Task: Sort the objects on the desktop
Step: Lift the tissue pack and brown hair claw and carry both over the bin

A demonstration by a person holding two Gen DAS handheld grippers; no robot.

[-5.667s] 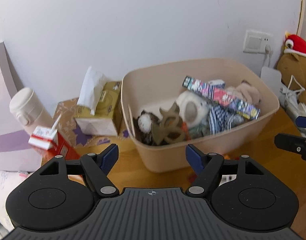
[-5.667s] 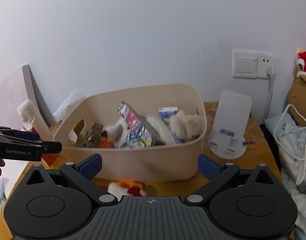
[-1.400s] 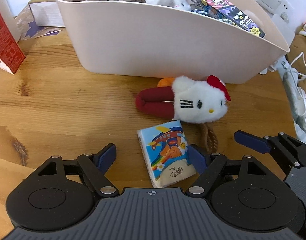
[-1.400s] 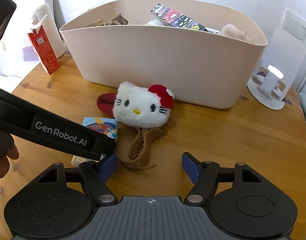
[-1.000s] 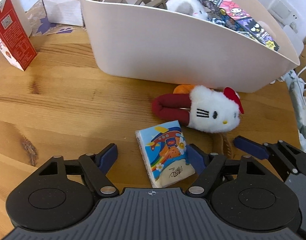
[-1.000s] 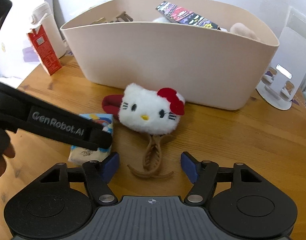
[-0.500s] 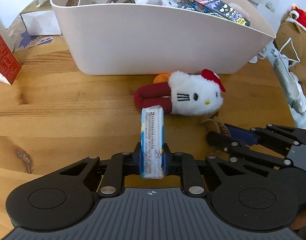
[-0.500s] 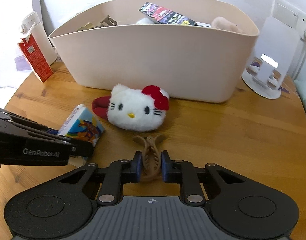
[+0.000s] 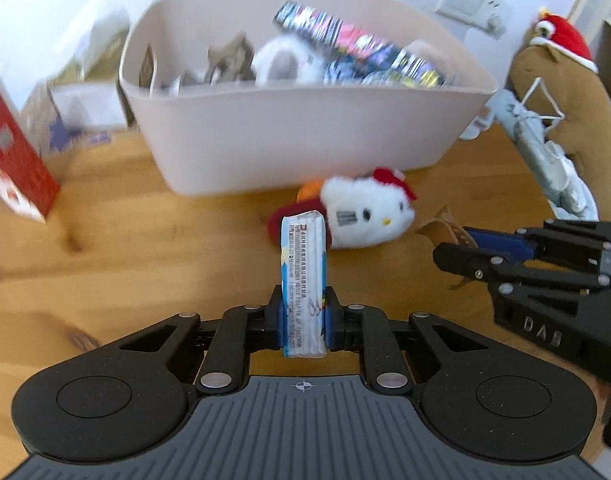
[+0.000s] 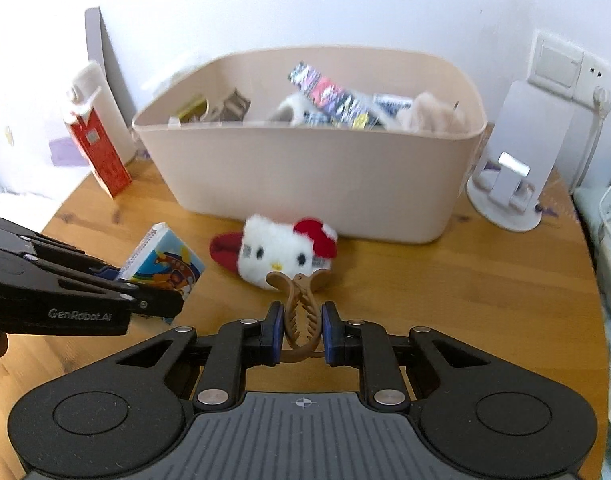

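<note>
My left gripper [image 9: 304,322] is shut on a small tissue pack [image 9: 304,276] with a cartoon print, held on edge above the wooden table [image 9: 125,260]; the pack also shows in the right wrist view [image 10: 163,266]. My right gripper [image 10: 302,334] is shut on a brown hair claw clip [image 10: 299,312], lifted off the table. A white cat plush [image 10: 283,252] with a red bow lies on the table before the beige bin [image 10: 305,176], which holds several toys and boxes. The plush [image 9: 361,216] and bin [image 9: 297,120] also show in the left wrist view.
A red carton [image 10: 105,156] and a white bottle [image 10: 87,84] stand left of the bin. A white phone stand [image 10: 513,160] stands to its right, below a wall socket [image 10: 573,68]. A brown plush toy [image 9: 565,80] and cables lie at the far right.
Both grippers have lifted and pulled back from the table, the left with the tissue pack, the right with the hair clip. The plush has not moved.
</note>
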